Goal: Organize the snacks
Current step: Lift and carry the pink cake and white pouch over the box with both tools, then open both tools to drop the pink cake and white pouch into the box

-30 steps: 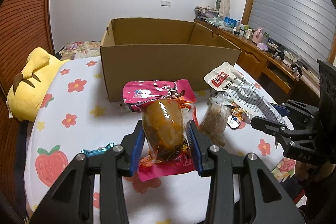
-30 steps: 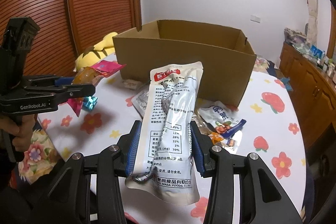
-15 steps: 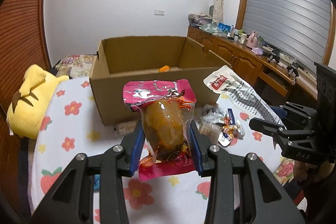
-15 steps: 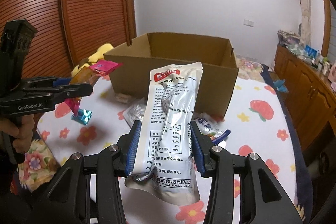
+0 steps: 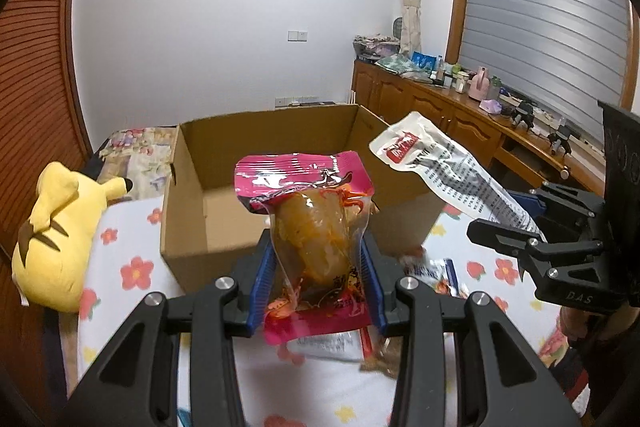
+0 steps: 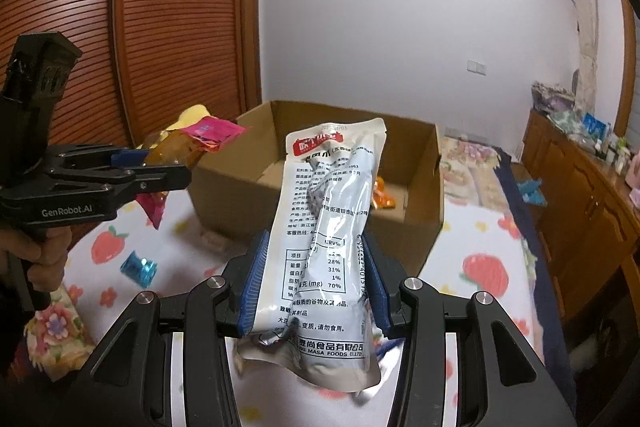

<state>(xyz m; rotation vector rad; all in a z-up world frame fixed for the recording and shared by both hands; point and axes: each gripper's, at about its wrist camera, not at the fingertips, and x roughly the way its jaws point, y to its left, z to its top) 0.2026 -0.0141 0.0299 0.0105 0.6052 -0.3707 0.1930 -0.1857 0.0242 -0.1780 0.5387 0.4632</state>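
Observation:
My left gripper (image 5: 318,267) is shut on a pink snack packet (image 5: 312,223) with orange food inside, held above the bed in front of an open cardboard box (image 5: 192,227). My right gripper (image 6: 316,279) is shut on a long white snack pouch (image 6: 328,227) with printed text, also held up before the box (image 6: 424,211). An orange snack (image 6: 382,197) lies inside the box. Each gripper shows in the other's view: the right gripper (image 5: 516,227) with the white pouch (image 5: 440,163), the left gripper (image 6: 160,167) with the pink packet (image 6: 192,139).
The box stands on a bed with a flower-print sheet (image 5: 120,259). A yellow plush toy (image 5: 60,227) lies left of the box. Loose snacks (image 5: 436,271) lie on the sheet near the box, with a blue wrapped sweet (image 6: 138,267). Wooden cabinets (image 5: 460,115) line the right wall.
Both grippers have risen and come closer to the box with their packets still held; the box's inside now shows.

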